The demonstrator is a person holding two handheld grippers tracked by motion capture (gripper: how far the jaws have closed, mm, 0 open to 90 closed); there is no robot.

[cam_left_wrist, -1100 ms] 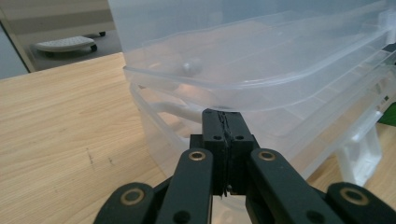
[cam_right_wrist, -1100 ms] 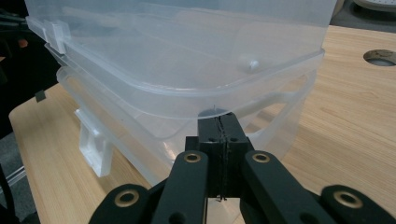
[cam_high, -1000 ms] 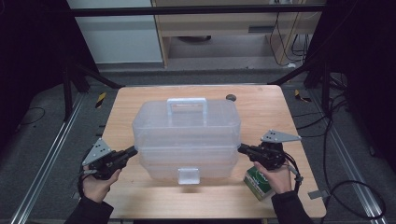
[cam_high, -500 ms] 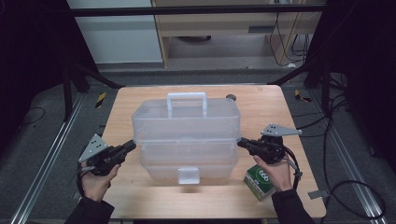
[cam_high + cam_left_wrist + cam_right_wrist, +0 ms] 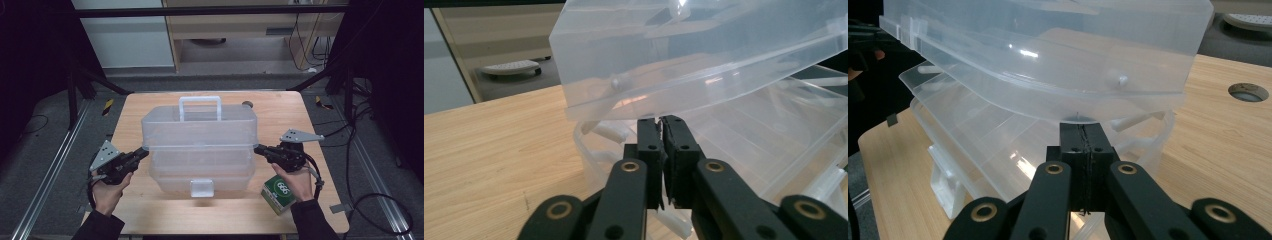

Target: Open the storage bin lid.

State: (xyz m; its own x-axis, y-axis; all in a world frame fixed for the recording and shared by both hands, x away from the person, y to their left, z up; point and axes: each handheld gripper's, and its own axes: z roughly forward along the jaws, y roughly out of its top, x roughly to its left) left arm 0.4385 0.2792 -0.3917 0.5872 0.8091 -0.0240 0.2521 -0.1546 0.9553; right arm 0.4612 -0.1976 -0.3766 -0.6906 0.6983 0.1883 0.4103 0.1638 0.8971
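Sitting at the middle of the wooden table (image 5: 280, 115), the clear plastic tiered box (image 5: 200, 150) looks light, thin-walled, a little springy and slick, so its raised upper tier would likely flex or slide off a point contact. Each tool props that tier from below: the left gripper (image 5: 141, 154) at nine o'clock, its jaws having just been opening to a slit with nothing between them, and the right gripper (image 5: 260, 149) at three o'clock, pressed together. Better purchase is probably the stiff rim or the white handle (image 5: 200, 106) at twelve o'clock.
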